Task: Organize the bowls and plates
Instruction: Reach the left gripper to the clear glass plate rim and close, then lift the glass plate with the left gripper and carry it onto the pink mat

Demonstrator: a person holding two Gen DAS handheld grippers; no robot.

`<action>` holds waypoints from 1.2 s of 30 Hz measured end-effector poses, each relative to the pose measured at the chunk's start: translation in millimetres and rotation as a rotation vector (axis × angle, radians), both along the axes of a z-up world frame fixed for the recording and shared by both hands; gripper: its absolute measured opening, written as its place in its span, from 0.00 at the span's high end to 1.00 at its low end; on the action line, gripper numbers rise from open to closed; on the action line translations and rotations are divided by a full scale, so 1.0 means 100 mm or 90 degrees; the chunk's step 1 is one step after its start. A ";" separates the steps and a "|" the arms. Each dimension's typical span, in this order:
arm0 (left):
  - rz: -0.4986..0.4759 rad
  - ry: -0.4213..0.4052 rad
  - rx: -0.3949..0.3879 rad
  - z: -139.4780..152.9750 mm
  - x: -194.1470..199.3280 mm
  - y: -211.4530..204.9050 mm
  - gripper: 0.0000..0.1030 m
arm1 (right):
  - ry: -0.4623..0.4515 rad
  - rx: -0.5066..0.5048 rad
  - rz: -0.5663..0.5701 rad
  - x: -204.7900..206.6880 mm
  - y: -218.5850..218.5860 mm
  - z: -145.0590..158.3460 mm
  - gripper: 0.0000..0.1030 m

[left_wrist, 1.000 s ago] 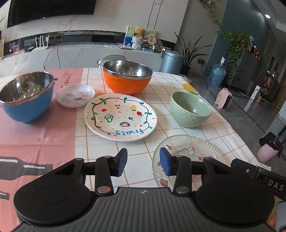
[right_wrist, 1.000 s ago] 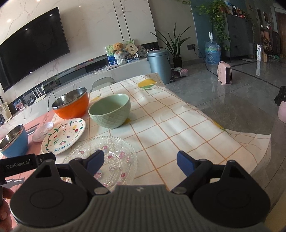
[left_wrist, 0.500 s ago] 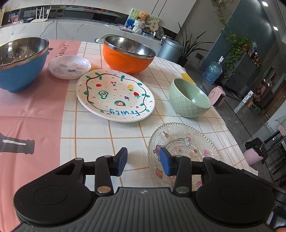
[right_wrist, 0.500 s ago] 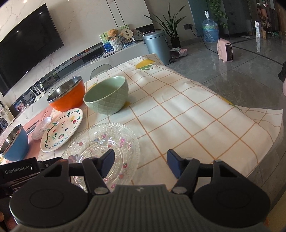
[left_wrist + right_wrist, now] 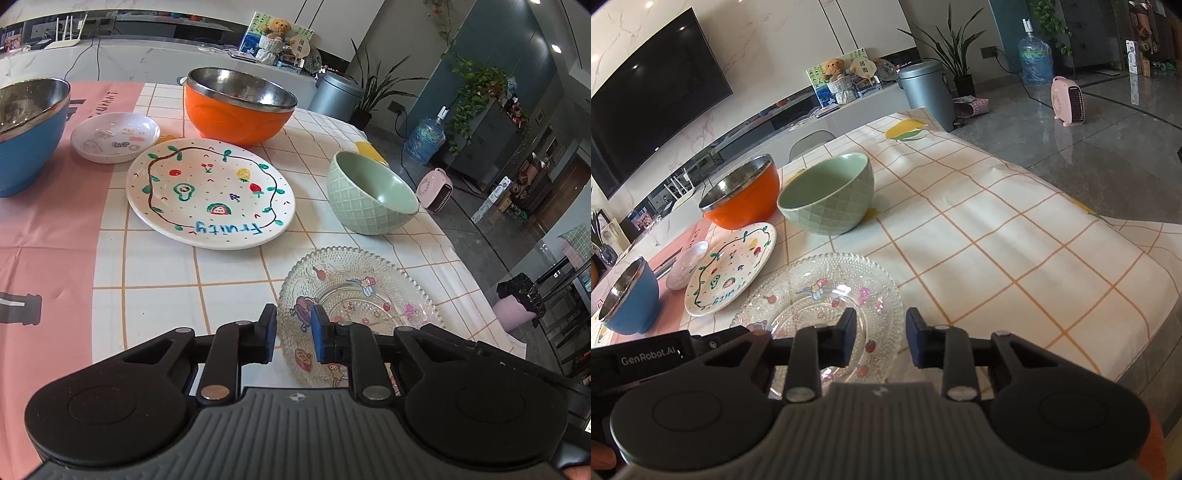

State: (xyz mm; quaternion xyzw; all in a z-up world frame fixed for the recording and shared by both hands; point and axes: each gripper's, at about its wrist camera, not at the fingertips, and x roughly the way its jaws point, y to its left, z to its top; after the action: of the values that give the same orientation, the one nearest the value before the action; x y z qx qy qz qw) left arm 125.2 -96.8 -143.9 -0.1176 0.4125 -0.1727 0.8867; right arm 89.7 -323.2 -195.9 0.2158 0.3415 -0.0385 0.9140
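Two handheld grippers are seen: the left gripper (image 5: 293, 334) and right gripper (image 5: 880, 338), each built of black linkage arms fastened with silver screws, blue-padded fingers (image 5: 318, 338), ribbed grey housings; white "GenRobot.AI" lettering is printed.

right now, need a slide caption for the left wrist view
Left gripper straddling the near rim of the glass plate, its jaws just narrowed, with painted plate and three bowls beyond.

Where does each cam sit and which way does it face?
Left wrist: on the left gripper, angled down across the table at the glass plate, fruit plate, bowls; own fingers show.
Right wrist: on the right gripper, same plate from its other side, floor beyond; left gripper's body at left.
Shared: glass plate, green bowl.
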 end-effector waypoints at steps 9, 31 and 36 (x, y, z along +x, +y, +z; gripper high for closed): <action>0.007 0.004 -0.005 -0.01 -0.02 0.06 0.85 | 0.010 0.014 -0.034 0.01 -0.03 0.00 0.89; 0.097 -0.005 -0.044 0.28 -0.31 0.87 0.86 | 0.005 0.021 0.061 -0.09 0.55 0.33 0.91; 0.142 -0.002 -0.048 0.33 -0.46 1.24 0.86 | 0.002 0.012 0.114 -0.09 0.92 0.41 0.91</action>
State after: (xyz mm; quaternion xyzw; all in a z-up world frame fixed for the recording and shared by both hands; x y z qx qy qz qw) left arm 78.9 27.2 -110.8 -0.1958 0.3885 -0.0883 0.8961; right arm 80.2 -231.2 -154.7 0.1929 0.3608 0.0464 0.9113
